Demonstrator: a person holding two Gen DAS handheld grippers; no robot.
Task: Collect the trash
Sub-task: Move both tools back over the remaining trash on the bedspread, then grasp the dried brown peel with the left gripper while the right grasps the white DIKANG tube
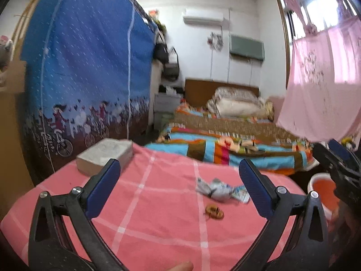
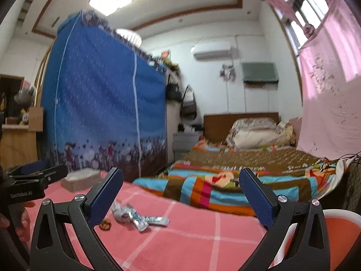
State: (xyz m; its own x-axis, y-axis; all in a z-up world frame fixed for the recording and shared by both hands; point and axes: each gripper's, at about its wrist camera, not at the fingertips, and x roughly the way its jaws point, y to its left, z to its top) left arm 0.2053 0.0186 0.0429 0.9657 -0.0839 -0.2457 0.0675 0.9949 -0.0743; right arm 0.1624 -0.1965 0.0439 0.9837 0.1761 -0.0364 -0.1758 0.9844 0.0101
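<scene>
The left tongs [image 1: 179,174] are held spread wide above a table draped in a pink checked cloth [image 1: 158,221], nothing between their blue pads. A crumpled silver-and-blue wrapper [image 1: 220,190] is seen lying on the cloth ahead of them, toward their right finger, with a small brown scrap [image 1: 214,211] just nearer; what the scrap is cannot be made out. A grey rectangular block [image 1: 105,155] is set beyond the left finger, at the table's far corner. The right tongs [image 2: 180,178] are likewise held wide apart and empty, the wrapper [image 2: 137,216] lying just past their left finger and the brown scrap [image 2: 105,224] partly hidden behind it. A white-rimmed bin with an orange liner [image 2: 338,232] is cut off at the lower right, beside the right finger. A fingertip [image 1: 180,266] is glimpsed at the bottom edge of the left view. The bed [image 2: 225,180] and blue fabric wardrobe [image 2: 101,103] beyond are blurred.
</scene>
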